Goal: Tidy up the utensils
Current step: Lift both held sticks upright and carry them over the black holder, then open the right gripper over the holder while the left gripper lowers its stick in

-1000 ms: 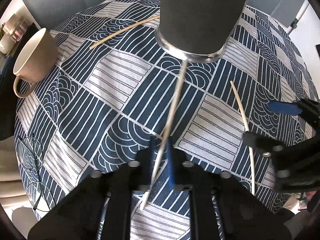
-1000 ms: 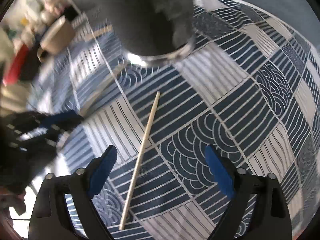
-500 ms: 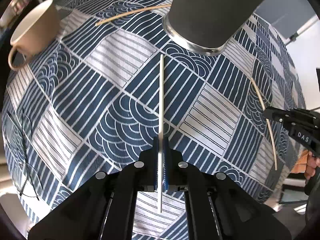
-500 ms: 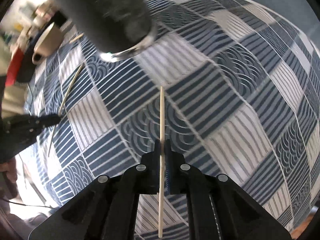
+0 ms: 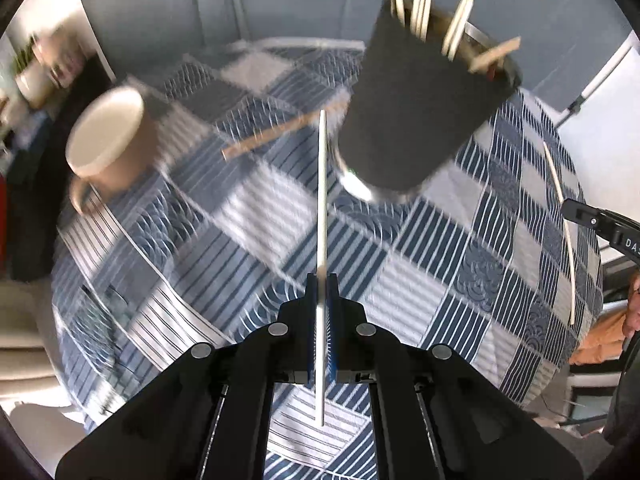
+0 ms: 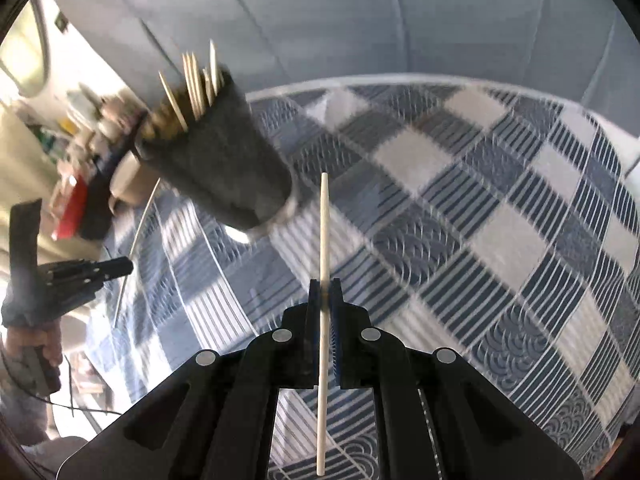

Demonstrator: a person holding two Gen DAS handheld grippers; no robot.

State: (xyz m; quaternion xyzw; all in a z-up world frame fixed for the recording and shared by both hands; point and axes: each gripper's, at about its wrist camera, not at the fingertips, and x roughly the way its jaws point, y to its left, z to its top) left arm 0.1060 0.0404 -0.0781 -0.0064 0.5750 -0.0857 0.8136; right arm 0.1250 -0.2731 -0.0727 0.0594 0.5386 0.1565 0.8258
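Observation:
In the left wrist view my left gripper (image 5: 322, 280) is shut on a pale chopstick (image 5: 322, 200), held off the patterned cloth and pointing at the dark holder cup (image 5: 420, 112), which has several chopsticks standing in it. My right gripper (image 6: 325, 284) is shut on a second chopstick (image 6: 324, 232), also lifted, with the holder cup (image 6: 216, 160) up and to its left. Each view shows the other gripper at its edge: the right gripper (image 5: 568, 208) with its chopstick (image 5: 560, 192), the left gripper (image 6: 128, 266) with its chopstick (image 6: 138, 232). One more chopstick (image 5: 280, 132) lies on the cloth behind the holder.
A beige mug (image 5: 108, 140) stands on the cloth left of the holder. The round table (image 5: 500, 300) wears a blue and white patterned cloth. Clutter with a red item (image 6: 70, 208) sits beyond the table's left side. A hand (image 6: 36, 344) grips the left tool.
The right gripper closed on its chopstick and lifted it off the cloth. The left gripper rose with its chopstick too. Both views now show the holder's top.

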